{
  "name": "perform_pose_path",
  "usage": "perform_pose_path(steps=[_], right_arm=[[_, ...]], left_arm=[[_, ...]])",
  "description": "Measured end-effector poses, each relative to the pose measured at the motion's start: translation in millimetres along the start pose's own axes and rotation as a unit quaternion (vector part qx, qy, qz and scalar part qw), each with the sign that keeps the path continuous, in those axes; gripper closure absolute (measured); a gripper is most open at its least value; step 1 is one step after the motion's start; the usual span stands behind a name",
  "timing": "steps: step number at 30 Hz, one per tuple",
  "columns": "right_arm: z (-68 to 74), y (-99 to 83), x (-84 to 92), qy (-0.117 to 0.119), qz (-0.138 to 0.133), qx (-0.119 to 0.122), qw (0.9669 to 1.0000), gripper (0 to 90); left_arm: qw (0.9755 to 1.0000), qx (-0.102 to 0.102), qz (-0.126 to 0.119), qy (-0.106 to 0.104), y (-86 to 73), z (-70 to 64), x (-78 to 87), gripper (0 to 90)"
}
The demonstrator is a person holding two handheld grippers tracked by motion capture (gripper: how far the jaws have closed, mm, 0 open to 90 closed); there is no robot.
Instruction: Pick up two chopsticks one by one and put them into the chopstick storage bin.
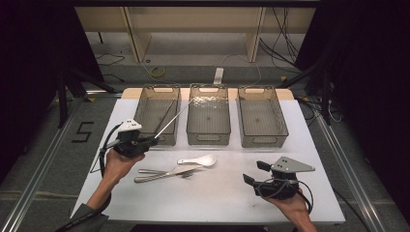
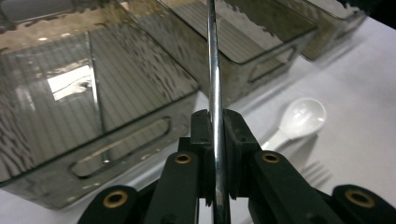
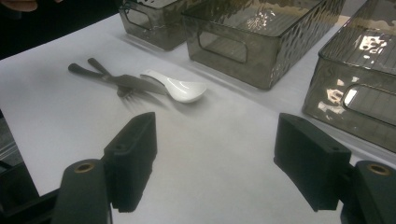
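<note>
Metal gleams at the desk's (image 1: 67, 193) nine o'clock side, where the left gripper (image 1: 153, 141) is clamped tight on a thin silver rod (image 1: 171, 121), perhaps a chopstick. In the high view the rod slants toward one o'clock, over the near rim of the left bin (image 1: 145, 108); the middle bin (image 1: 209, 116) and right bin (image 1: 262, 117) stand in the same row along twelve o'clock. At the desk's centre lie a knife (image 1: 162, 175), a fork (image 1: 167, 171) and a white spoon (image 1: 199, 160), the knife and fork crossing, the spoon just beside them. At five o'clock the right gripper (image 1: 256, 172) hovers with its jaws spread wide and nothing between them, pointing toward that cutlery.
</note>
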State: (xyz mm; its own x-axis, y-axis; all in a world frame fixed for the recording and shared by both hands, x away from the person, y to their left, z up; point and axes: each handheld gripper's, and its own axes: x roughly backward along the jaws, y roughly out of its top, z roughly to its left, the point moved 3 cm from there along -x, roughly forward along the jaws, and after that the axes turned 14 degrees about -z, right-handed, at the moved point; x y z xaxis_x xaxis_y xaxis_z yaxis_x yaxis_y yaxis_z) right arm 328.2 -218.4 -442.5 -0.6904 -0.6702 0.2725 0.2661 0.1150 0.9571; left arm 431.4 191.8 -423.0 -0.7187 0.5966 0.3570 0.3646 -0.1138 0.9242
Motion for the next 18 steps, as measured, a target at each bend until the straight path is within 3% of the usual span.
perform_pose_path(steps=[4,14,18], right_arm=[[2.0,-1.3,2.2,0.004,0.005,-0.001,1.0000,30.4],[7.1,-4.7,7.1,0.020,0.001,-0.006,0.9998,29.0],[8.2,-5.5,8.4,0.020,-0.001,-0.004,0.9998,28.7]], left_arm=[[0.9998,-0.002,0.009,0.015,2.2,7.7,-7.1,83.4],[0.9981,0.032,0.011,0.052,12.1,33.7,-24.7,83.4],[0.9969,0.035,0.014,0.069,15.2,41.2,-31.2,83.4]])
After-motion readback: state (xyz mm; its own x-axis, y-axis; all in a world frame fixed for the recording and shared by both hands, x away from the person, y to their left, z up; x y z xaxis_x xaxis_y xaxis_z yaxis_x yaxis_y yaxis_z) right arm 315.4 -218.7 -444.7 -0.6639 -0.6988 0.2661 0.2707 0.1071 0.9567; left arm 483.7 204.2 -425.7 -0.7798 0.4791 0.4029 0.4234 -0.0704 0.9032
